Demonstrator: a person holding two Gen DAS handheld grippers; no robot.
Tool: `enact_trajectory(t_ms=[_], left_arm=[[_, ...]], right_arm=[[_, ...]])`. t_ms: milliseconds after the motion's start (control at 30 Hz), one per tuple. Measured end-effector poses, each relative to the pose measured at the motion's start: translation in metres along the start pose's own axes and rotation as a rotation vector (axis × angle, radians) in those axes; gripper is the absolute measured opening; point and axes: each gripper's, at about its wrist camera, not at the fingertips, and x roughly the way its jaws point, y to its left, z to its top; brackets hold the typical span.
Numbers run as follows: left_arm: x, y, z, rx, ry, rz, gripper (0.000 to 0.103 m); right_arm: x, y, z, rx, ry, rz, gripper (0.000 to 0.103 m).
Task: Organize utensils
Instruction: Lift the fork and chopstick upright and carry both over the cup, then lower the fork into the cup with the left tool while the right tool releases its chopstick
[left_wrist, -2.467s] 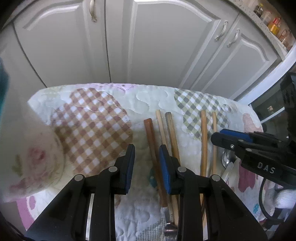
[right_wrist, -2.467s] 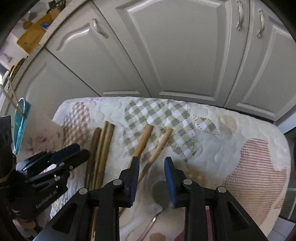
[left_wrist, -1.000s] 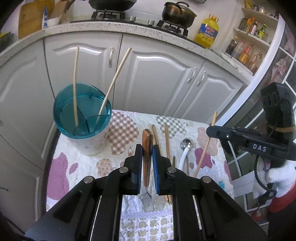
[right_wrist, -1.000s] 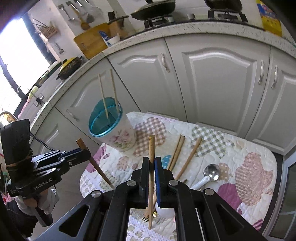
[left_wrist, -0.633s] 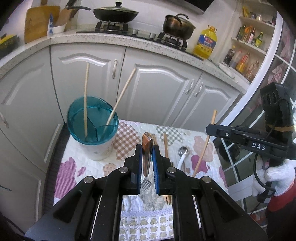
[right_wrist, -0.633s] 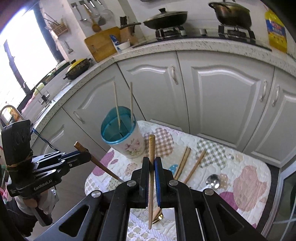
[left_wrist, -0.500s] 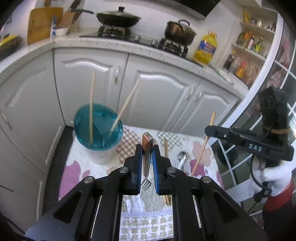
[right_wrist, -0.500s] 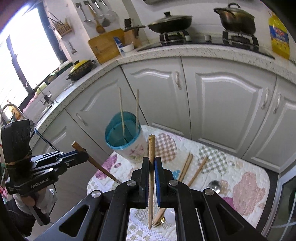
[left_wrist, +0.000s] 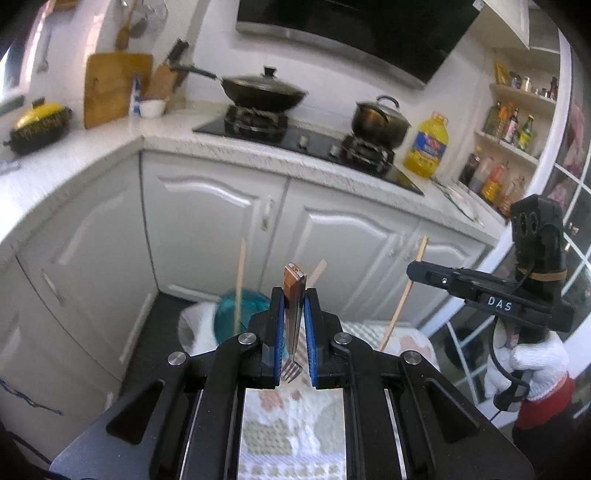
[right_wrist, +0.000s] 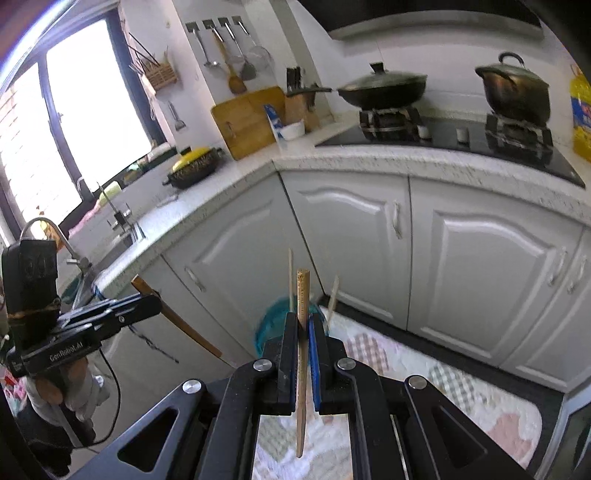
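Note:
My left gripper (left_wrist: 294, 325) is shut on a fork (left_wrist: 293, 317) with a brown wooden handle, tines toward the camera, held upright high above the table. My right gripper (right_wrist: 303, 338) is shut on a wooden chopstick (right_wrist: 301, 354), also upright. The teal utensil cup (left_wrist: 240, 319) stands on the quilted table cloth (left_wrist: 291, 424) below and ahead, with two thin chopsticks (left_wrist: 240, 280) in it. The cup also shows in the right wrist view (right_wrist: 271, 326), partly hidden by my fingers. The other gripper appears in each view: the right one (left_wrist: 413, 271) with its chopstick, the left one (right_wrist: 147, 299) with the fork handle.
White kitchen cabinets (left_wrist: 207, 221) and a counter with a wok (left_wrist: 264, 90), a pot (left_wrist: 380, 120) and an oil bottle (left_wrist: 426, 146) stand behind the table. A sink tap (right_wrist: 48, 229) is at the left. The other utensils on the cloth are hidden by the grippers.
Both grippers have risen and tilted up with their utensils, so the table and cup have dropped low in view and the counter and stove have come in.

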Motion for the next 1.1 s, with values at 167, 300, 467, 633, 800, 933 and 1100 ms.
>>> enact_trajectory(t_ms=[167,300,467,633,800,933,1100], left_arm=[[0.016,0.011,0.015,0.009,-0.008,0.056,0.009],[0.038,0.020,0.019,0.031,0.008,0.102,0.009],[0.070,0.034,0.012,0.026,0.036,0.155,0.009],[0.097,0.044,0.000,0.004,0.069,0.178,0.009],[0.118,0.045,-0.013,0.015,0.091,0.197,0.009],[0.130,0.051,-0.019,-0.007,0.113,0.199,0.009],[0.139,0.055,-0.024,-0.028,0.123,0.202,0.009]], right_arm=[[0.019,0.016,0.038,-0.031,-0.040,-0.003,0.005],[0.043,0.025,0.063,-0.058,-0.056,-0.027,0.005],[0.080,0.028,0.077,-0.076,-0.060,-0.049,0.005],[0.117,0.024,0.076,-0.093,-0.061,-0.091,0.005],[0.142,0.019,0.066,-0.103,-0.060,-0.100,0.005],[0.150,0.017,0.064,-0.097,-0.058,-0.093,0.005],[0.149,0.016,0.070,-0.107,-0.068,-0.087,0.005]])
